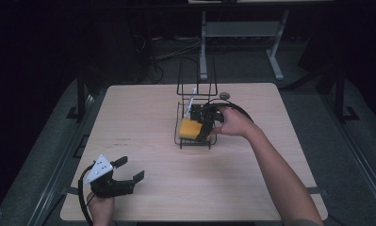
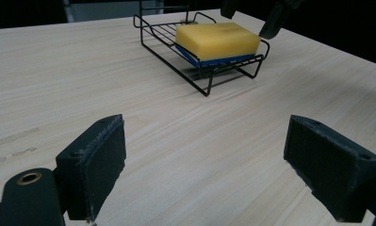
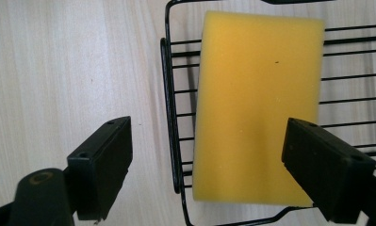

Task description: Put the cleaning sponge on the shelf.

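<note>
A yellow sponge [image 1: 189,128] with a blue underside lies flat in a black wire rack [image 1: 182,141] at the table's middle. My right gripper [image 1: 207,123] hovers over the rack's right side, open, its jaws straddling the sponge [image 3: 256,108] and the rack's rim [image 3: 169,117]; nothing is held. Near the front left corner my left gripper [image 1: 130,170] is open above bare wood, pointing toward the rack [image 2: 204,80] and the sponge [image 2: 217,40] farther off.
The light wooden table [image 1: 143,117] has open surface left and in front of the rack. The rack's tall wire back [image 1: 197,75] stands behind the sponge, with a small white item [image 1: 191,100] in it. A small round object [image 1: 224,95] lies behind the rack.
</note>
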A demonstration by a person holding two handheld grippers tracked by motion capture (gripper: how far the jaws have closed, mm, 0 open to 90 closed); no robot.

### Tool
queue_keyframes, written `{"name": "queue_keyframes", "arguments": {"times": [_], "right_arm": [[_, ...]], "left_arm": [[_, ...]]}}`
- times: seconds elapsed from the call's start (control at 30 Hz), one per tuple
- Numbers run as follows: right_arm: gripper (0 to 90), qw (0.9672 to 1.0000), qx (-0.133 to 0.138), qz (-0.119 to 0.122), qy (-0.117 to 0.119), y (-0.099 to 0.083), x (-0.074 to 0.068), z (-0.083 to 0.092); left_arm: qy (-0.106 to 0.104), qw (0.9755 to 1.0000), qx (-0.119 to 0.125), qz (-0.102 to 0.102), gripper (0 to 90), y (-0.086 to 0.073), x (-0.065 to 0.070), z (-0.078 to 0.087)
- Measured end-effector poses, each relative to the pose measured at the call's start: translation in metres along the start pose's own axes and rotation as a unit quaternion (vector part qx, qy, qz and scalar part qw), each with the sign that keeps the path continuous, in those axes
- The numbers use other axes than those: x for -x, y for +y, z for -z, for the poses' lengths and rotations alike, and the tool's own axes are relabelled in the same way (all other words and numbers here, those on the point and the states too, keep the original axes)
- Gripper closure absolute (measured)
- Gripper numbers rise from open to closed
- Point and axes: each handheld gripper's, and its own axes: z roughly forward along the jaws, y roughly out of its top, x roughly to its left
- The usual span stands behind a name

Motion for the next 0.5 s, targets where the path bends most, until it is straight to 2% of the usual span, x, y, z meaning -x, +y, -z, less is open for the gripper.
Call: {"name": "queue_keyframes", "arguments": {"times": [0.5], "right_arm": [[16.4,1.0000,0.001,0.002,0.001,-0.0044,-0.0067,-0.0015]], "left_arm": [[0.002,1.0000,0.001,0.005,12.8,-0.0012,-0.0008,0.0000]]}}
